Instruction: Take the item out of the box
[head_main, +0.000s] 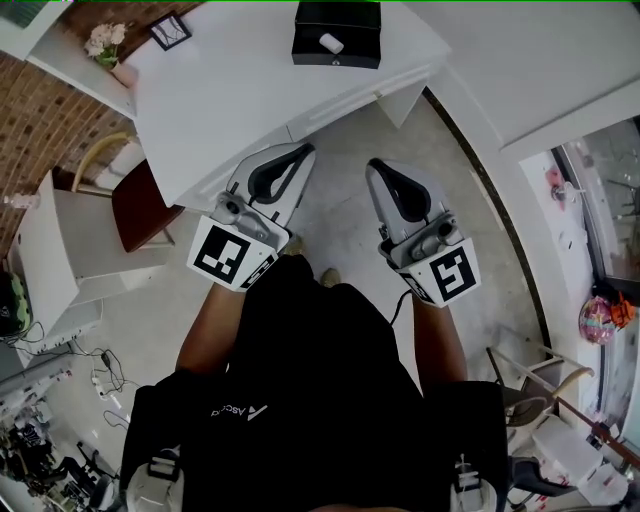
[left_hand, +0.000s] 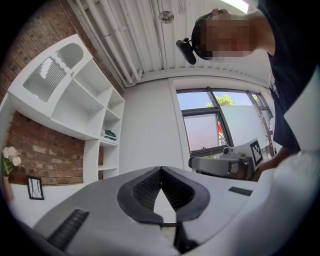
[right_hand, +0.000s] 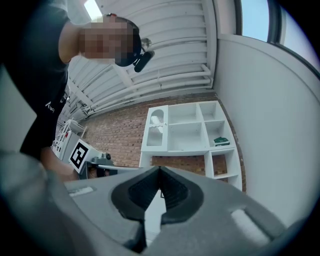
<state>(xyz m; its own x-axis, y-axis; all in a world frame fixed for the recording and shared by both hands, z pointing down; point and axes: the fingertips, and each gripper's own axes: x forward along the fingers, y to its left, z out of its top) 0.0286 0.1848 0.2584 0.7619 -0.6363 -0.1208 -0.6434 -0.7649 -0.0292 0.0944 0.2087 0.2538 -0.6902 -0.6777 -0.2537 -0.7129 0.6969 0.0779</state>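
Observation:
A black box sits at the far side of the white table, with a small white item lying in its top. Both grippers are held close to my body, below the table's near edge and well short of the box. My left gripper is shut with nothing in it; in the left gripper view its dark pads meet at the tips. My right gripper is also shut and empty, its jaws touching in the right gripper view. Both point upward at the room.
A chair with a red seat stands at the table's left. Pink flowers and a small picture frame sit at the table's far left corner. White wall shelves hang on the brick wall. Another chair stands at lower right.

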